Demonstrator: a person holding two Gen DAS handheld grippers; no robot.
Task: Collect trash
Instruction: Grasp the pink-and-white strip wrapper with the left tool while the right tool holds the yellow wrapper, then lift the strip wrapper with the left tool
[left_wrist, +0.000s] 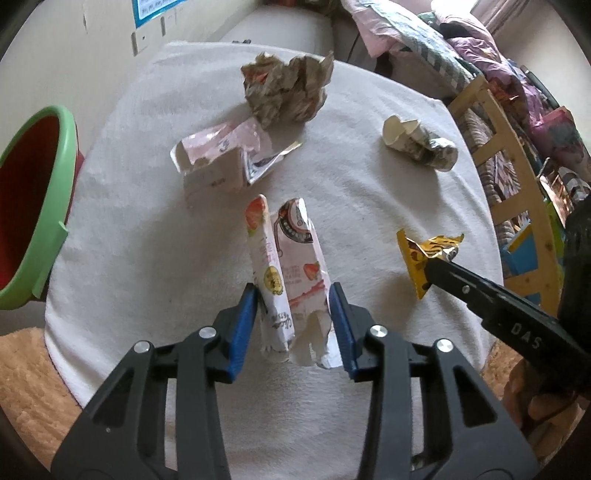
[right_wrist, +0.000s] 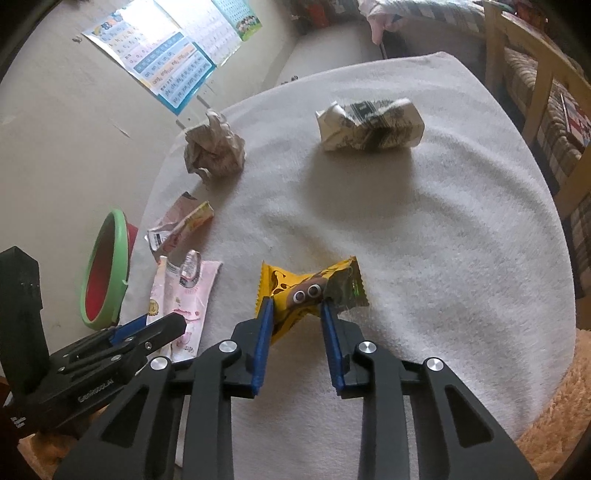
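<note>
My left gripper (left_wrist: 293, 295) is shut on a pink strawberry wrapper (left_wrist: 288, 266), which stands between the blue pads; it also shows in the right wrist view (right_wrist: 184, 291). My right gripper (right_wrist: 297, 304) is shut on a yellow snack wrapper (right_wrist: 306, 288), seen in the left wrist view too (left_wrist: 424, 254). On the white cloth-covered table (right_wrist: 424, 240) lie a crumpled brown paper ball (left_wrist: 288, 86) (right_wrist: 214, 151), a torn pink carton (left_wrist: 218, 162) (right_wrist: 181, 225) and a crushed printed paper cup (left_wrist: 419, 142) (right_wrist: 369, 123). A green-rimmed red bin (left_wrist: 26, 214) (right_wrist: 105, 273) stands left of the table.
A wooden chair (left_wrist: 517, 192) with piled clothes stands at the right. A wall with posters (right_wrist: 166, 55) is behind. Orange carpet (left_wrist: 26, 369) lies below the table.
</note>
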